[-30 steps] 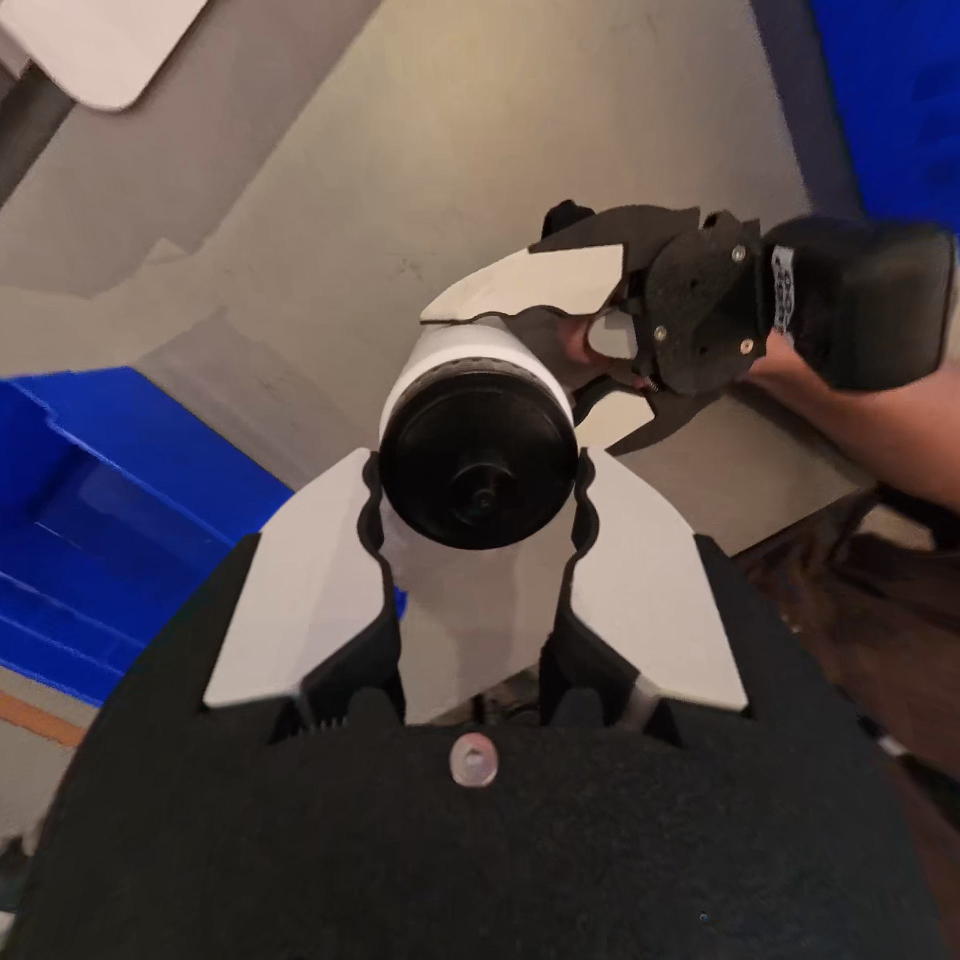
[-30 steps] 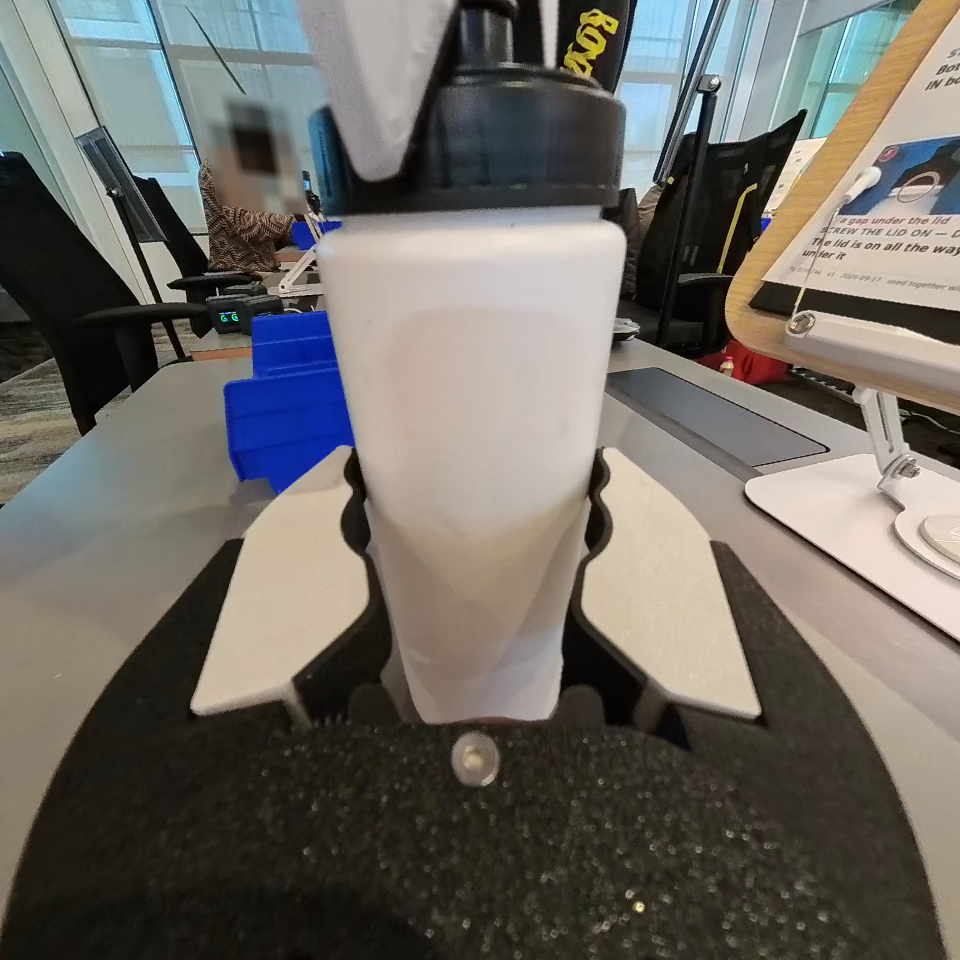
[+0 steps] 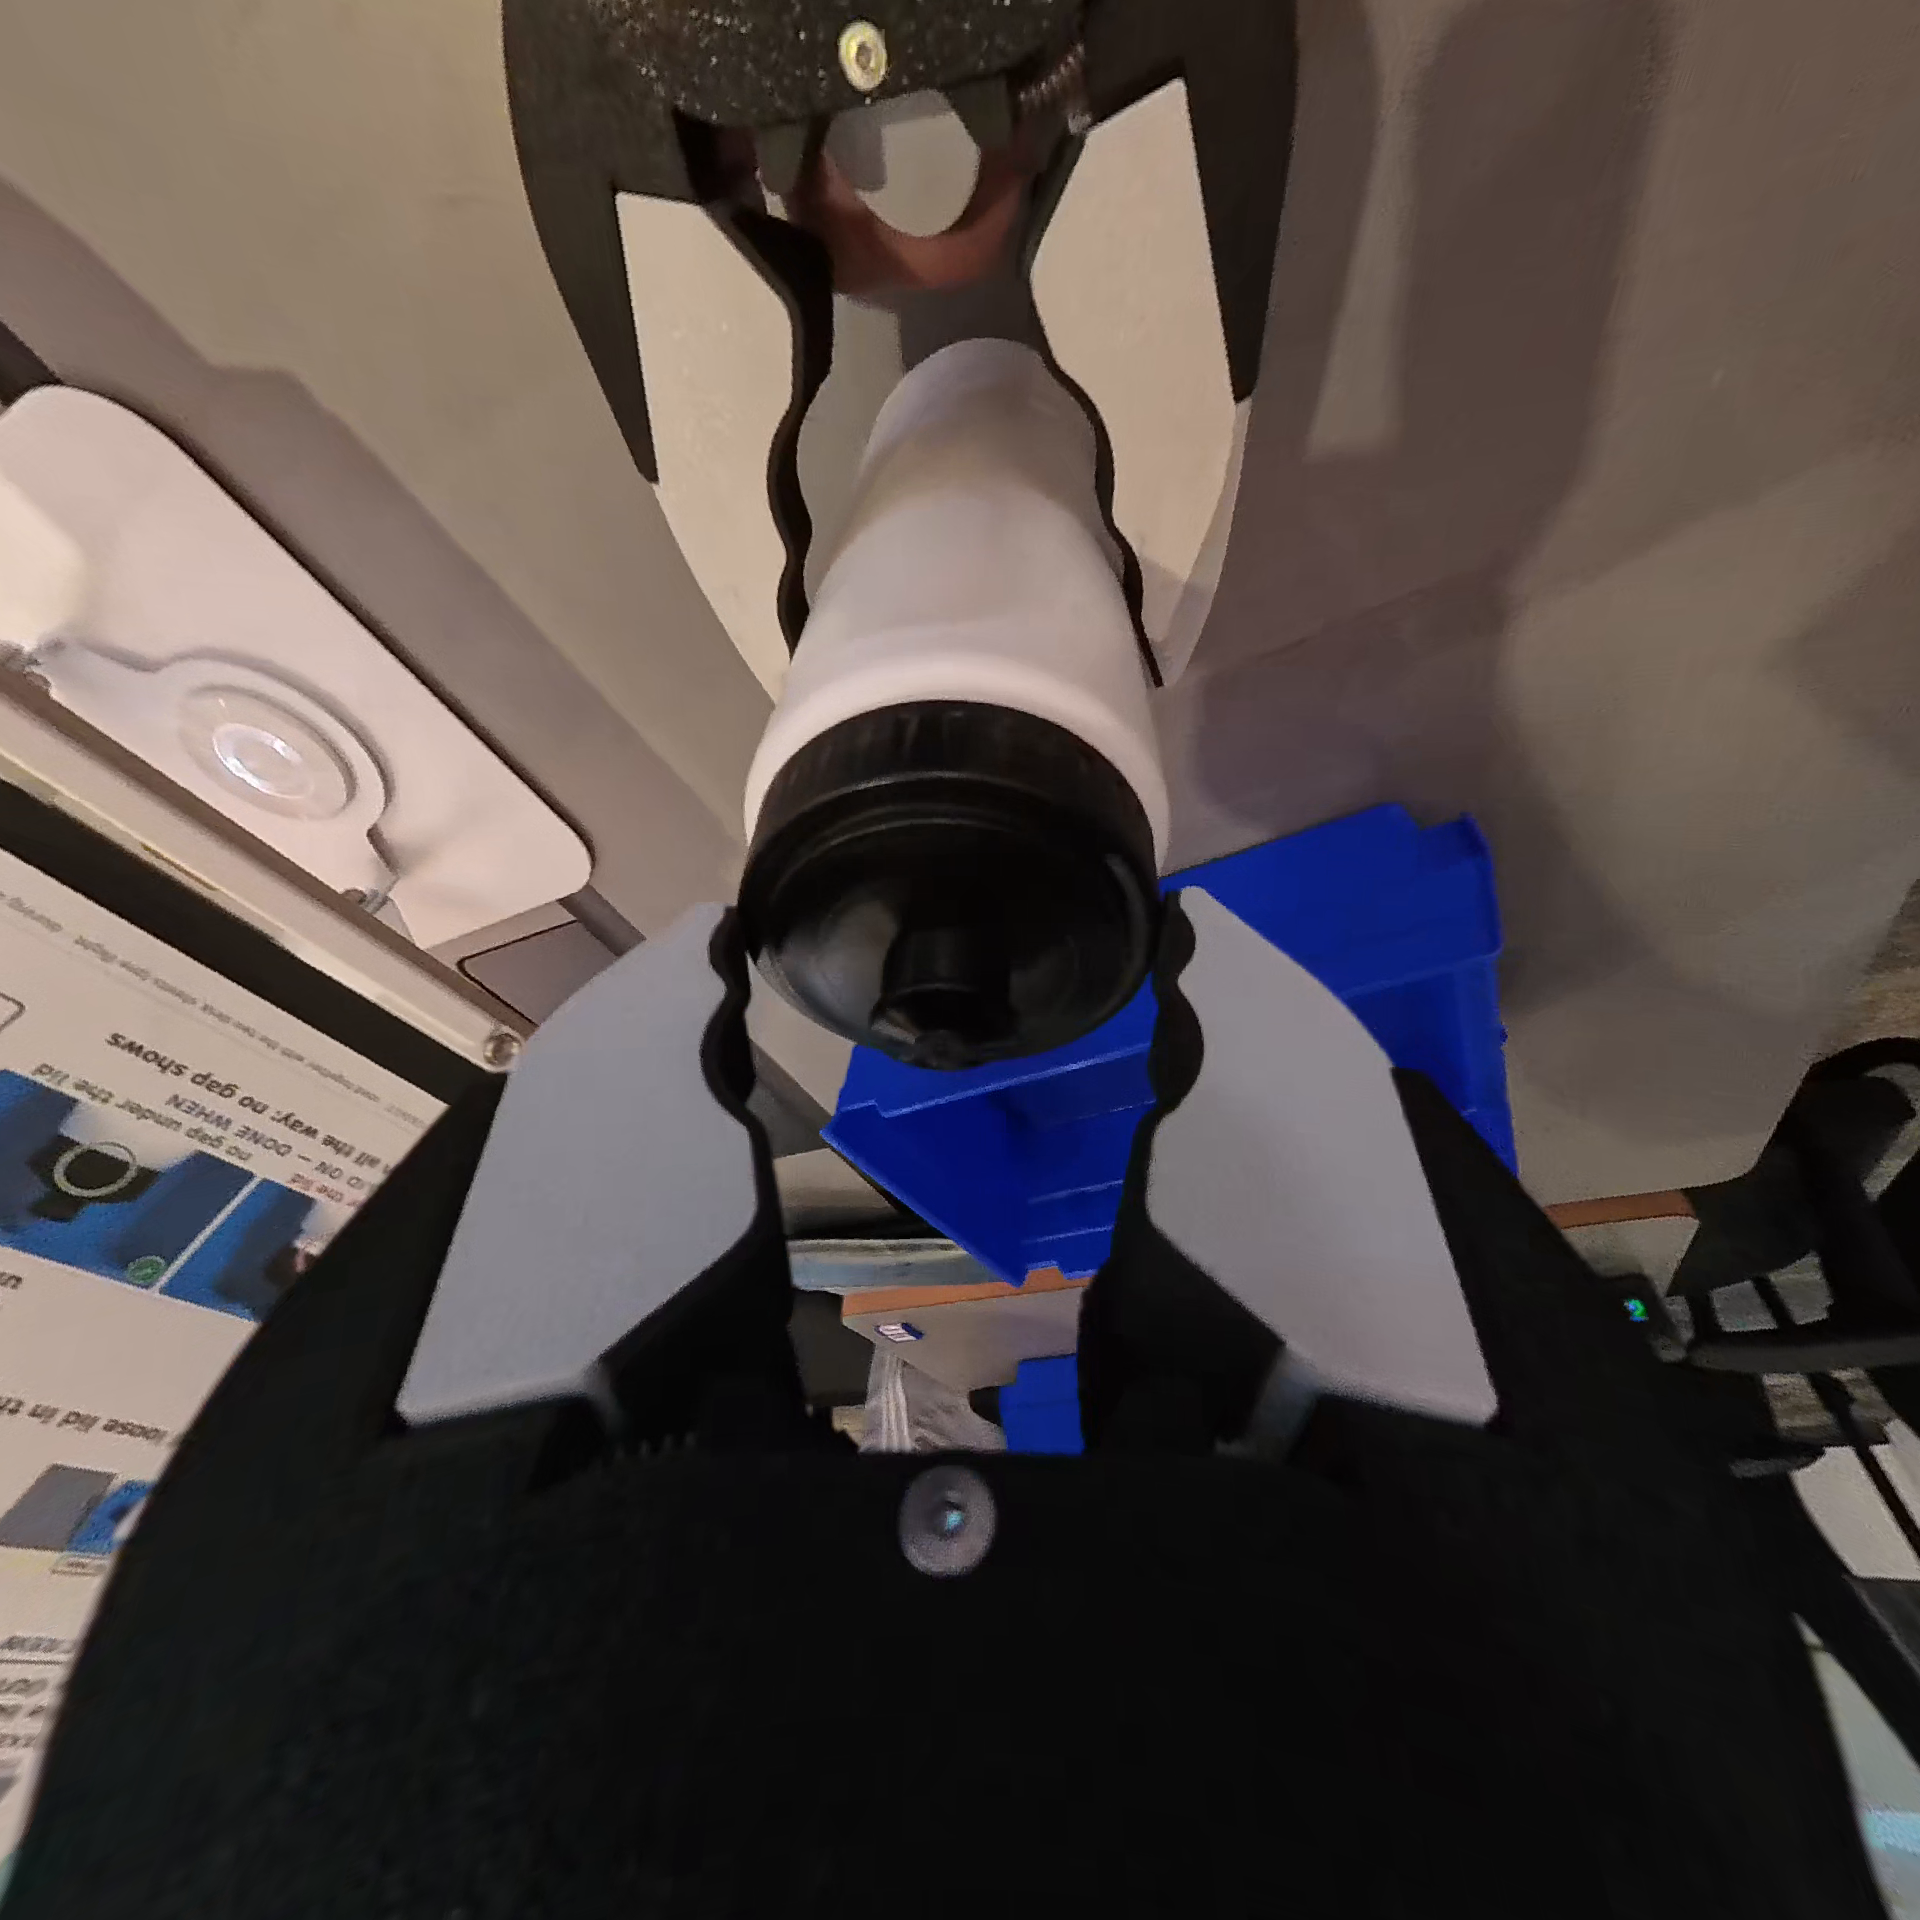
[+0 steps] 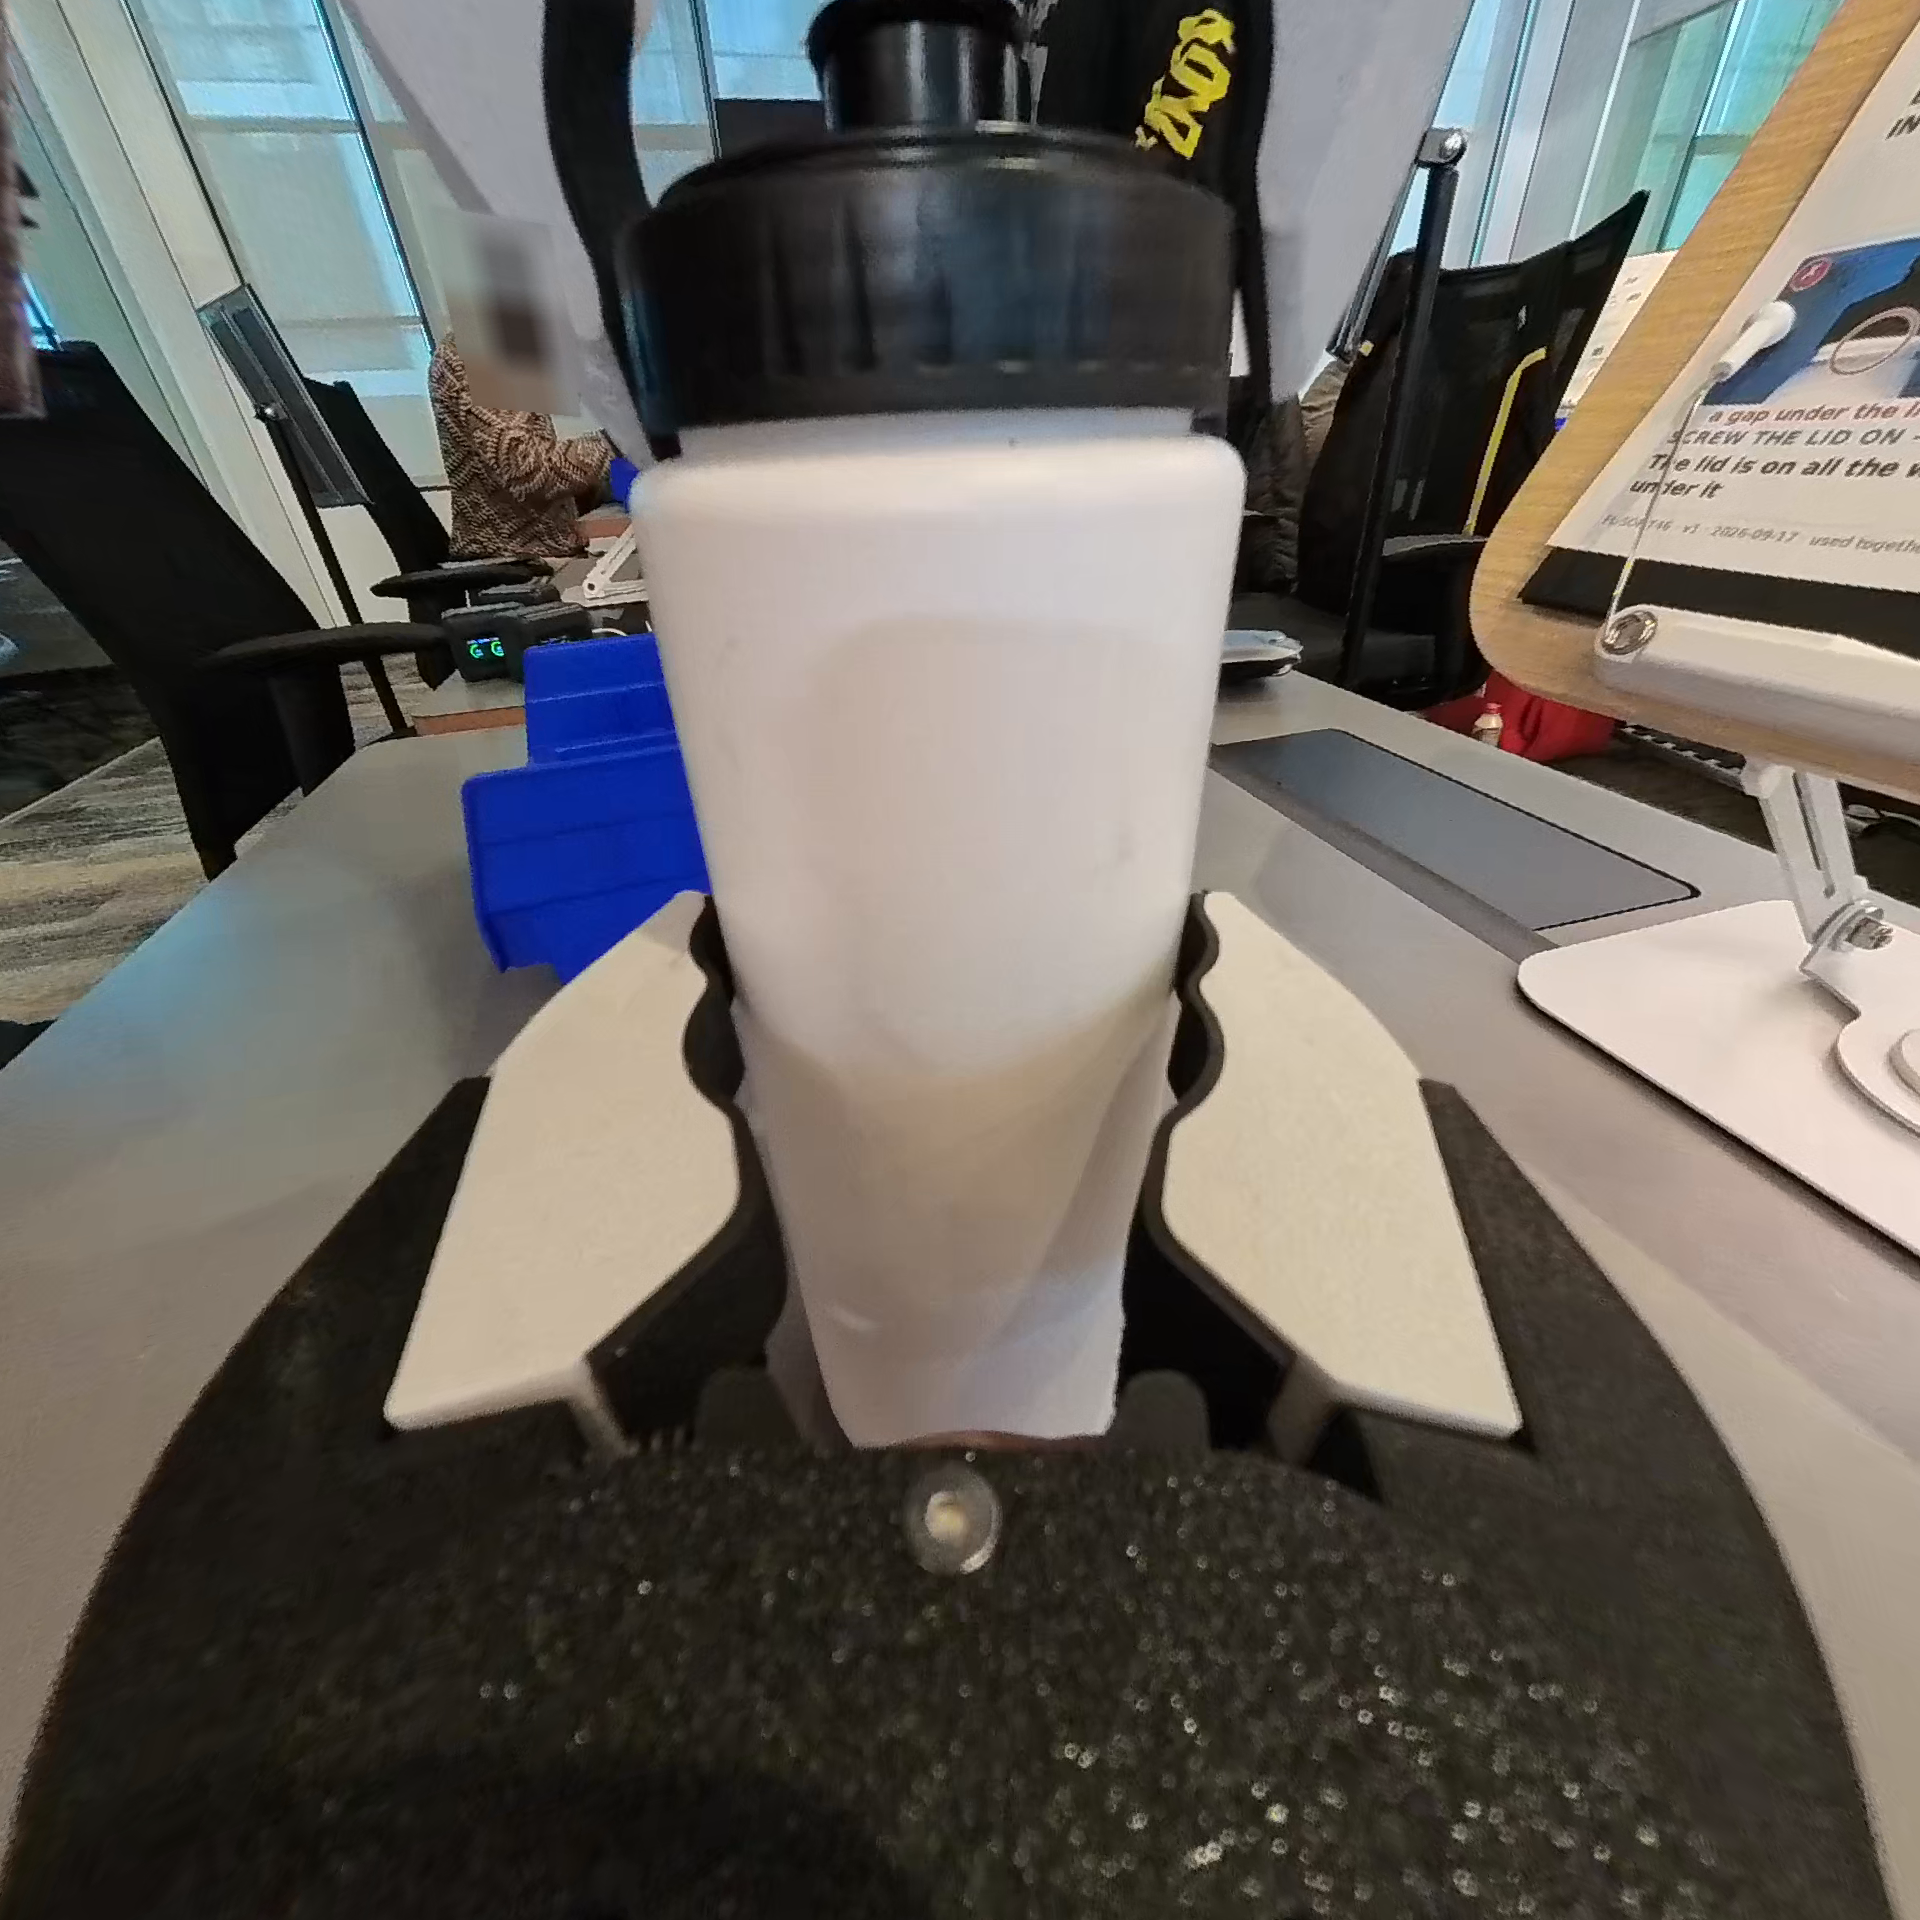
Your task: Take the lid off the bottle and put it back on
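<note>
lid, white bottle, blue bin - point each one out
lid [image 4: 925, 301] right wrist view, ribbed side wall
white bottle [image 4: 935, 727] right wrist view, middle of the body
blue bin [image 3: 1340, 935] left wrist view, outer wall

Printed instruction sheet [image 4: 1766, 436] on wooden board [image 4: 1538, 540], upper right in right wrist view: several lines of black type, bold and capitals among them, a fine grey footer line with digits, photo panels above. Partly legible; right side cut off at the frame edge.
Same sheet seen upside down at lower left in left wrist view, type partly blurred.
Yellow lettering on black garment [image 4: 1195, 94] behind the bottle [image 4: 935, 727], top of the frame, partly hidden.
Green lit digits on small black device [image 4: 483, 649] on the far table.
Small blue-and-white tag [image 3: 896, 1331] on a table edge, too small to read.
</note>
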The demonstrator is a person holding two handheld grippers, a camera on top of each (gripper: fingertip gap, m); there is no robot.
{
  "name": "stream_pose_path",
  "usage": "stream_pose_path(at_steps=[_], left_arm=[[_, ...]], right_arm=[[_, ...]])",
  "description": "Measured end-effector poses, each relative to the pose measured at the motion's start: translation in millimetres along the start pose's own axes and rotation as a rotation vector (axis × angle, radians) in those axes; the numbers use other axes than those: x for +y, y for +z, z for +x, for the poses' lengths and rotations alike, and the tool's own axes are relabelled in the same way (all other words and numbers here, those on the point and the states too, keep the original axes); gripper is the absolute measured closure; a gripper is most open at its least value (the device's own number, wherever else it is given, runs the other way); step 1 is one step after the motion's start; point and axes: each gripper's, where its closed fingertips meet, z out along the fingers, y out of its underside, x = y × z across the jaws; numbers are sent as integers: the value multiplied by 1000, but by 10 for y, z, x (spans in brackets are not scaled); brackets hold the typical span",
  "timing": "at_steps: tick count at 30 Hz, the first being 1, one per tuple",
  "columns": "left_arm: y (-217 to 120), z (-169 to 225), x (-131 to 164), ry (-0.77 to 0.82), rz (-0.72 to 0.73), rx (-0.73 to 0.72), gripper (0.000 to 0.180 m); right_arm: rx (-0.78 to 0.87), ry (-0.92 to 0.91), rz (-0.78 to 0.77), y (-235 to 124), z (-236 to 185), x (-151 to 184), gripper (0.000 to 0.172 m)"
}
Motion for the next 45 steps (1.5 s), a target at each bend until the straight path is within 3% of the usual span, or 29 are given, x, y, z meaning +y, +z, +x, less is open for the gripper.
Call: stream_pose_path(at_steps=[7, 11, 14, 18, 20, 24, 28, 32, 36, 40, 45], left_arm=[[-13, 4, -18, -21, 24, -18, 106], [-263, -25, 41, -130, 160, -83, 111], [-666, -165, 54, -367, 442, -176, 101], [-1104, -340, 151, -826, 992, -373, 102], [-1009, -234, 242, -1025, 1205, -450, 107], [-427, 175, 267, -1321, 1466, -586, 107], [1, 413, 193, -1548, 1390, -522, 93], [-212, 354, 147, -1677, 1381, -446, 84], [-165, 187, 40, -1780, 1110, -522, 82], [-180, 11, -198, -1837, 1169, -532, 87], [-82, -116, -160, -1883, 1181, -596, 104]], right_arm=[[-4, -5, 0, -3, -6, 0, 90], [0, -5, 1, 0, -3, -2, 90], [5, -11, 0, -1, -5, -2, 90], [7, -4, 11, 2, 1, -6, 90], [12, -8, 11, -1, -3, -7, 90], [18, -3, 17, -21, 7, -12, 90], [21, 5, 25, -48, 34, -19, 90], [41, -26, 13, -53, 29, -10, 90], [48, -28, 16, -53, 34, -11, 90], [48, -22, 20, -51, 38, -13, 90], [55, -23, 16, -60, 35, -10, 90]])
